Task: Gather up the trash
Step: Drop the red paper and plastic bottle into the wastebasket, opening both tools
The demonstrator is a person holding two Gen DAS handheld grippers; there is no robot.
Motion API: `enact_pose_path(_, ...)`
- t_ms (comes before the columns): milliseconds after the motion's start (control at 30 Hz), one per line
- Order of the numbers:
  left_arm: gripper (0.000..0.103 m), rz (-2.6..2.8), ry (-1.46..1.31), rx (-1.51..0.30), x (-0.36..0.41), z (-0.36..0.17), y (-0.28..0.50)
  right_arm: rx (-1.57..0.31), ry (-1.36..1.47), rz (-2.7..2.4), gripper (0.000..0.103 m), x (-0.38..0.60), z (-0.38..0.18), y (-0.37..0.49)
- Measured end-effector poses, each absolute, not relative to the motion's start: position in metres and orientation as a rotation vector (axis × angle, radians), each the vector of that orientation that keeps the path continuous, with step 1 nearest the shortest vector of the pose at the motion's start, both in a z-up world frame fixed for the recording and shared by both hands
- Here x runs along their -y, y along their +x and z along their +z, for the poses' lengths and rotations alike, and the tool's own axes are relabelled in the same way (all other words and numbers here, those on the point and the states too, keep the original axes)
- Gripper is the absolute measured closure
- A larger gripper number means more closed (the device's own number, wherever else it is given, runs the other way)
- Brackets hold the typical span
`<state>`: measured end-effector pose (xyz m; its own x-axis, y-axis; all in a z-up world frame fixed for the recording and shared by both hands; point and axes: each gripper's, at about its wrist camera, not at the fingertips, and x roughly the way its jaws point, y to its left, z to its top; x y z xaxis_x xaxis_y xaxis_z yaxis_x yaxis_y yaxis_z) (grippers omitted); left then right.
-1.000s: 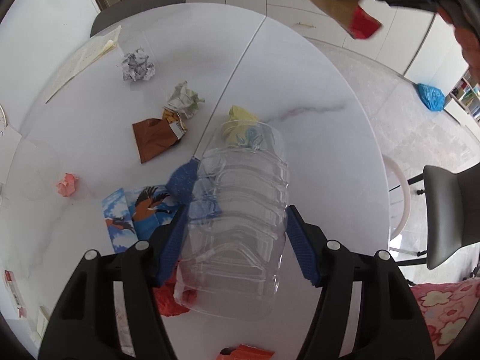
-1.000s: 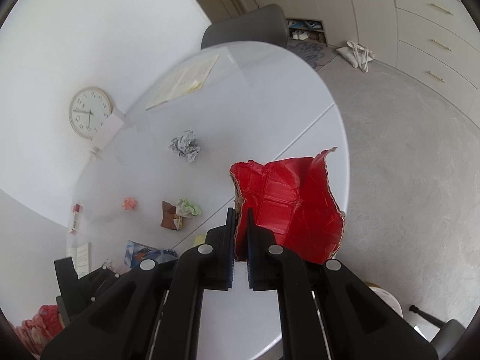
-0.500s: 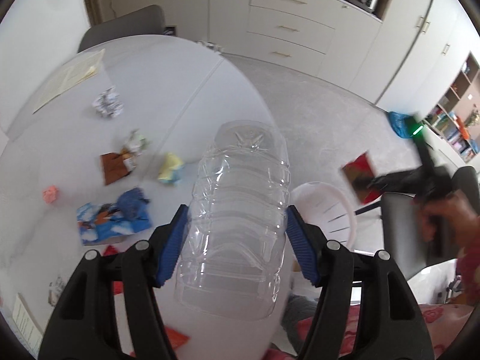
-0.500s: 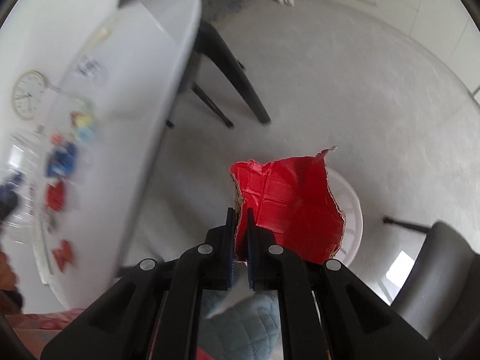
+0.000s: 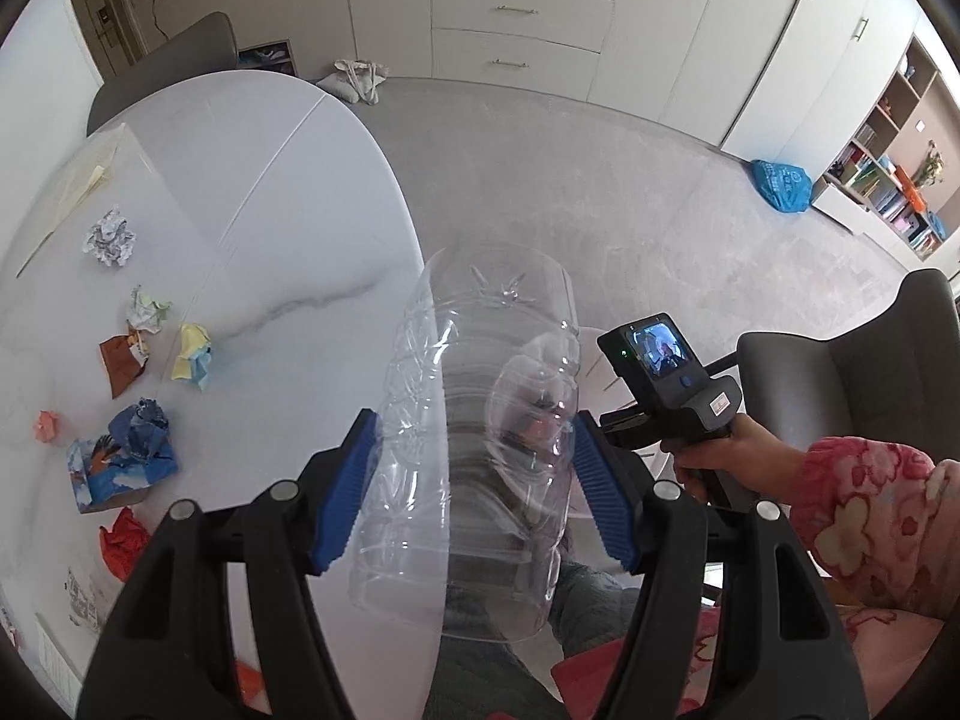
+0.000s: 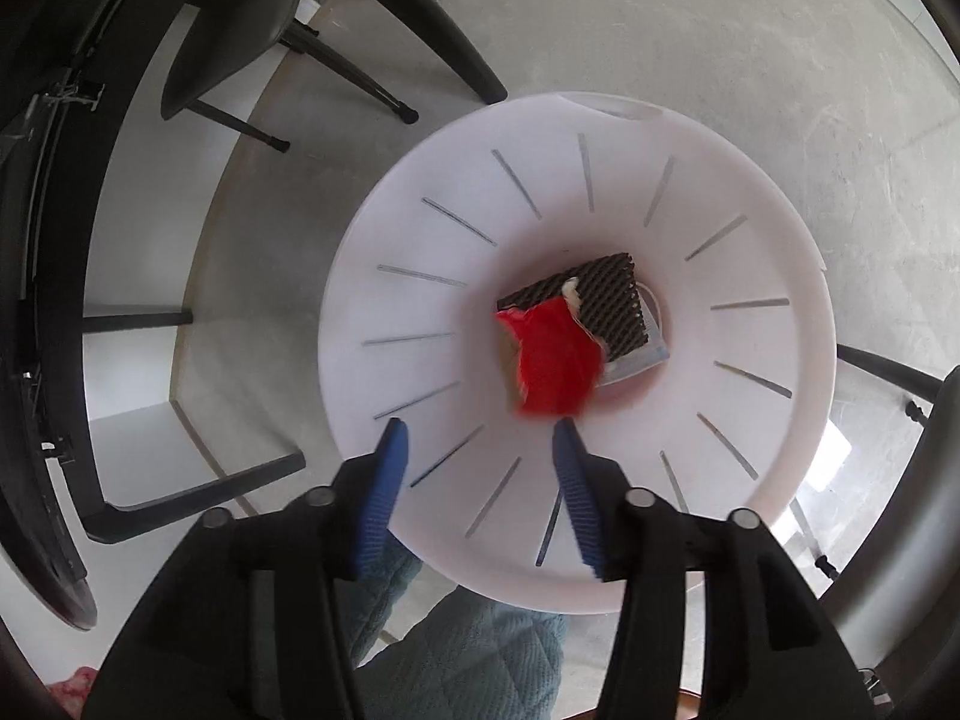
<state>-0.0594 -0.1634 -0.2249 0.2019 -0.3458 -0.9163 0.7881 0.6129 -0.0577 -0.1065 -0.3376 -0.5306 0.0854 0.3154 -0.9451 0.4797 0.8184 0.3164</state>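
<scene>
Right wrist view looks straight down into the white bin. My right gripper has just been opening; its blue pads stand spread at the bottom of the frame with nothing between them. The red scrap is blurred, just above and beyond the fingertips, clear of both pads, over the dark ribbed piece at the bin's centre.

Left wrist view shows what that one cannot: my left gripper pinches the clear plastic bottle across its ribbed body, in the lower middle of the frame, over the edge of the white table. On the left side of the frame more trash lies on the tabletop: a grey paper ball, a yellow wad, a brown wrapper, a blue crumpled piece. At the right, my right hand grips the other tool's handle, hiding most of the bin.
</scene>
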Motion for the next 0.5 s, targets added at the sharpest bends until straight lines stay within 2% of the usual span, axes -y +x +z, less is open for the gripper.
enact_pose_path(100,0.04,-0.845,0.49,-1.113,0.172,-0.229,-0.066,-1.481,0.654,-0.146,0.045,0.348,-0.509,-0.118)
enact_pose_path(167,0.04,-0.858,0.497,-1.12,0.181,-0.233,-0.072,-1.45,0.645,-0.174,0.037,0.36,-0.489,-0.131)
enact_pose_path(367,0.04,-0.931,0.532,-1.153,0.22,-0.257,-0.093,-1.295,0.646,-0.272,0.023,0.393,-0.397,-0.174)
enact_pose_path(500,0.04,-0.967,0.537,-1.217,0.245,-0.285,-0.1,-1.227,0.641,-0.297,0.017,0.412,-0.355,-0.189)
